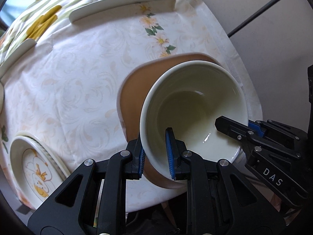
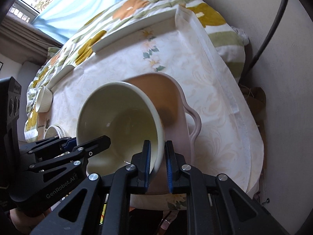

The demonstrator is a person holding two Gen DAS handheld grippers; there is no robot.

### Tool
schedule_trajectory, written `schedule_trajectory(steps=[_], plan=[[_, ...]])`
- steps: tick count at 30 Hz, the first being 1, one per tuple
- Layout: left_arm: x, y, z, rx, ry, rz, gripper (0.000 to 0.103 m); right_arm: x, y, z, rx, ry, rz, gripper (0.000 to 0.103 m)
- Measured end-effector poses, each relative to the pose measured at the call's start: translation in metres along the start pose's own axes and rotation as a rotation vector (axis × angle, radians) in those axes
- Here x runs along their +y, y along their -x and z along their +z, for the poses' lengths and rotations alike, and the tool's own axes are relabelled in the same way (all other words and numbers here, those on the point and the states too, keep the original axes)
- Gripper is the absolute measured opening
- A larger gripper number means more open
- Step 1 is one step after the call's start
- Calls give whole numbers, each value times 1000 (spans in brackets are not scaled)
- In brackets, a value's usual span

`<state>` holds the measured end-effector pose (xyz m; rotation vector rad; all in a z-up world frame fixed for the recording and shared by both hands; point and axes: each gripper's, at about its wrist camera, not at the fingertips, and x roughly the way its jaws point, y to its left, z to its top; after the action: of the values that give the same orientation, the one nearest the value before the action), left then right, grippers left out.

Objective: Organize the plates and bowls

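Observation:
A large cream bowl [image 1: 193, 105] is held tilted above a pink handled dish [image 1: 137, 90] on the table. My left gripper [image 1: 155, 152] is shut on the bowl's near left rim, one finger inside and one outside. My right gripper [image 2: 158, 162] is shut on the bowl's [image 2: 117, 117] right rim over the pink dish [image 2: 176, 101]. The right gripper also shows in the left wrist view [image 1: 234, 131], and the left gripper in the right wrist view [image 2: 86, 145].
A duck-pattern plate stack [image 1: 37, 168] sits at the near left. A long white plate [image 1: 121, 2] lies at the table's far edge, another white plate [image 1: 17, 52] left of it. Small white ribbed cups [image 2: 44, 99] stand at the left. A floral quilt [image 2: 137, 5] lies beyond.

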<state>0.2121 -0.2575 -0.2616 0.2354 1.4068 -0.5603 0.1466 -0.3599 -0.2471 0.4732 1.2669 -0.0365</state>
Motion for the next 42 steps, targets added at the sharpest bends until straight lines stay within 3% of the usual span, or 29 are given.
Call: schedule_trajectory(steps=[14,31,38,42], plan=[[-9,-19,10,23,-114,91,16,-9,-14,-1,6,-61,-14,13],[-19,-17,14,23,-134,133,20,-15,-14,-1,38,-104,-18,13],[-23,-12,11,11,-137,142,33,-25,-12,-2,49,-190,61,16],[-25,-6,11,-10,-139,129,47,-24,-6,-2,36,-221,113,28]])
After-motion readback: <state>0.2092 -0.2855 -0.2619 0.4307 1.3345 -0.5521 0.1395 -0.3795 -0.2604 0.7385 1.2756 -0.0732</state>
